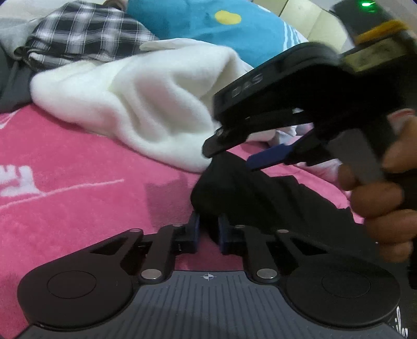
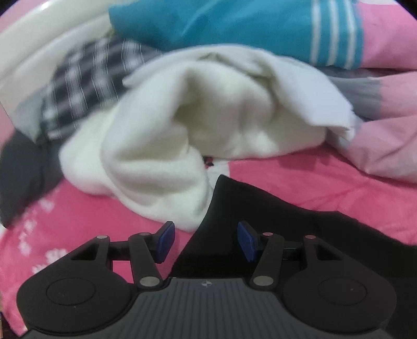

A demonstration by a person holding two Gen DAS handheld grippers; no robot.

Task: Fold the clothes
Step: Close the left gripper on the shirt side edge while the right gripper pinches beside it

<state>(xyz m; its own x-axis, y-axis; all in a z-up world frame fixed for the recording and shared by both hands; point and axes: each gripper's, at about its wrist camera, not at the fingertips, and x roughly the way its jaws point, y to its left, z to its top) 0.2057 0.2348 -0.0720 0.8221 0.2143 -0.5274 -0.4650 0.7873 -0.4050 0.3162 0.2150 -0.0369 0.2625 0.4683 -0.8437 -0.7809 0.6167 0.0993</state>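
Your left gripper point(image 1: 208, 232) is pinched tight on a raised corner of the black garment point(image 1: 260, 198); cloth is bunched between the blue pads. No gap visible.

Your right gripper point(image 2: 206, 241) has jaws spread approx. halfway. The black garment's pointed edge point(image 2: 234, 208) lies between the pads w/o either pad pressing it. In the left wrist view this gripper point(image 1: 229, 153) comes in from upper right, tips just above the black cloth, w/ a hand point(image 1: 383, 206) wrapped round its handle.

Surface: pink blanket point(image 1: 78, 182) w/ white lettering and white paw-type prints, directly below and left of both grippers. The black garment lies on it, running from the jaws off to the right.

Ahead of both grippers: white fleece item point(image 2: 182, 135), crumpled, its near edge touching the black garment. Behind that, a black-and-white plaid piece point(image 1: 86, 34) at far left and a teal item point(image 2: 234, 28) w/ white stripes farther ahead. Pale pink fabric point(image 2: 385, 146) sits ahead-right.

Room: cream panels point(image 1: 307, 18) at far upper right; detail unclear.
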